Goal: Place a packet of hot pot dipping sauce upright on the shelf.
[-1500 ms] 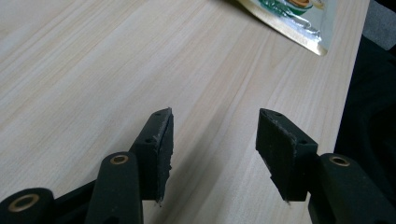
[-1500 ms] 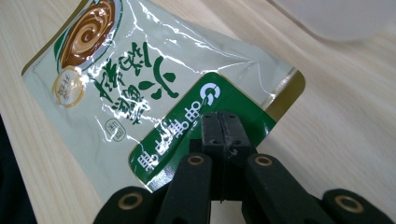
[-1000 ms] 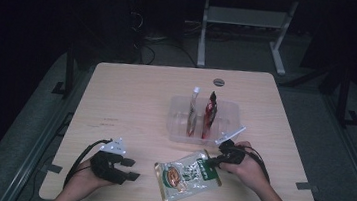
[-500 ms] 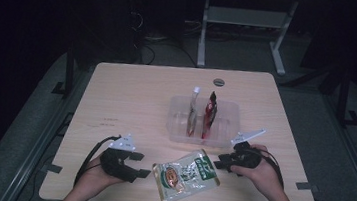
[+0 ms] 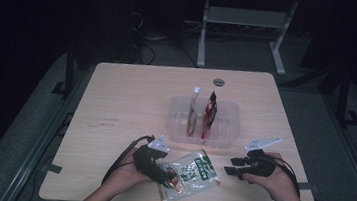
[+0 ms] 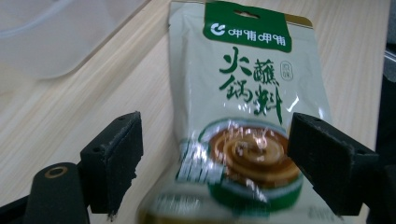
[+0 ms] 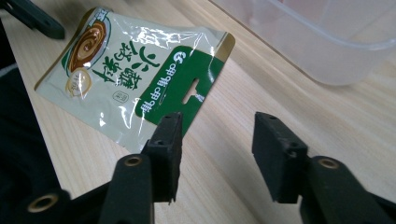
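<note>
**Spotter:** Pale wood table (image 5: 131, 95) under you, dark floor around it. Your left gripper (image 5: 162, 175) lies over the near left end of the sauce packet (image 5: 190, 174); in the left gripper view its jaws stand wide, one on each side of the packet (image 6: 243, 116), and the pads do not press it. They have just been opening.

**Operator:** And my right one?

**Spotter:** Your right gripper (image 5: 230, 166) sits just beside the packet's far right end, apart from it. Its jaws have just been opening too and stand partly spread with bare wood between them; in the right gripper view the packet's green header (image 7: 182, 88) lies just beyond the left jaw.

**Operator:** So where is the packet?

**Spotter:** Flat on the table near your edge, between your two hands, print side up, slanted, green header toward the tub.

**Operator:** What about the tub?

**Spotter:** You have one clear plastic tub (image 5: 228, 131) just beyond the packet, about the middle of the table. Two things stand upright in it, side by side: a pale, clear-looking sachet (image 5: 192, 112) on the left and a dark red one (image 5: 209, 114) on the right. I cannot tell whether they touch.

**Operator:** Anything else?

**Spotter:** One small round dark disc (image 5: 218, 82) near the far edge, well apart from the tub. Count: one packet, one tub, two sachets, one disc, two grippers
</note>
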